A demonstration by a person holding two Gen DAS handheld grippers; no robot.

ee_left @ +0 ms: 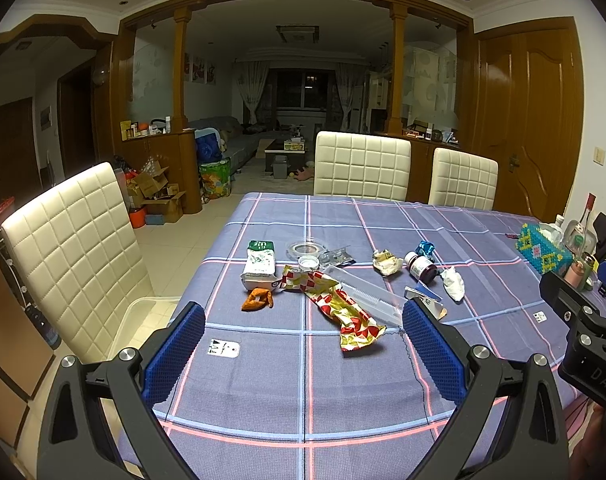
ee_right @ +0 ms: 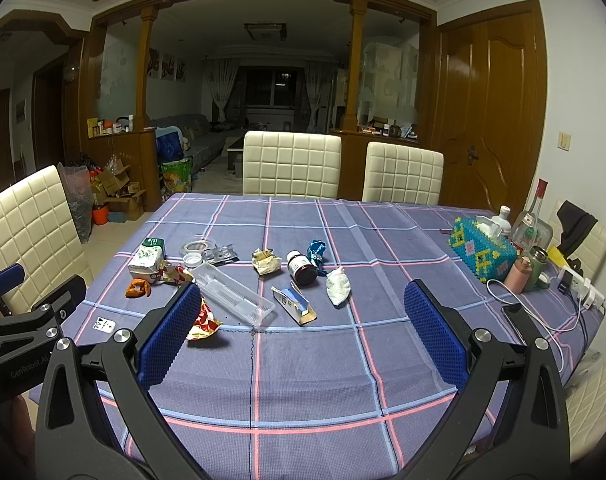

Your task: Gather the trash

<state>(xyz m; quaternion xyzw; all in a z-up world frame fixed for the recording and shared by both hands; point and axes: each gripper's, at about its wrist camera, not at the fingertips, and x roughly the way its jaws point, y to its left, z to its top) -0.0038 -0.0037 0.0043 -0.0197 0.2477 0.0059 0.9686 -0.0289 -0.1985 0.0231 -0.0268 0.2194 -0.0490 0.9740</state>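
Both grippers, left gripper [ee_left: 303, 332] and right gripper [ee_right: 303, 312], gaped empty as we judged the red-and-gold wrapper [ee_left: 343, 312], mid-table on the checked cloth [ee_left: 303, 380], light, crinkly, best pinched midway.

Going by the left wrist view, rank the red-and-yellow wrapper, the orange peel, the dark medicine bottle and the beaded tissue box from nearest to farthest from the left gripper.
From the left gripper:
1. Red-and-yellow wrapper, just ahead, centre.
2. Orange peel, ahead, left.
3. Dark medicine bottle, farther back, right of centre.
4. Beaded tissue box, far right edge of the table.
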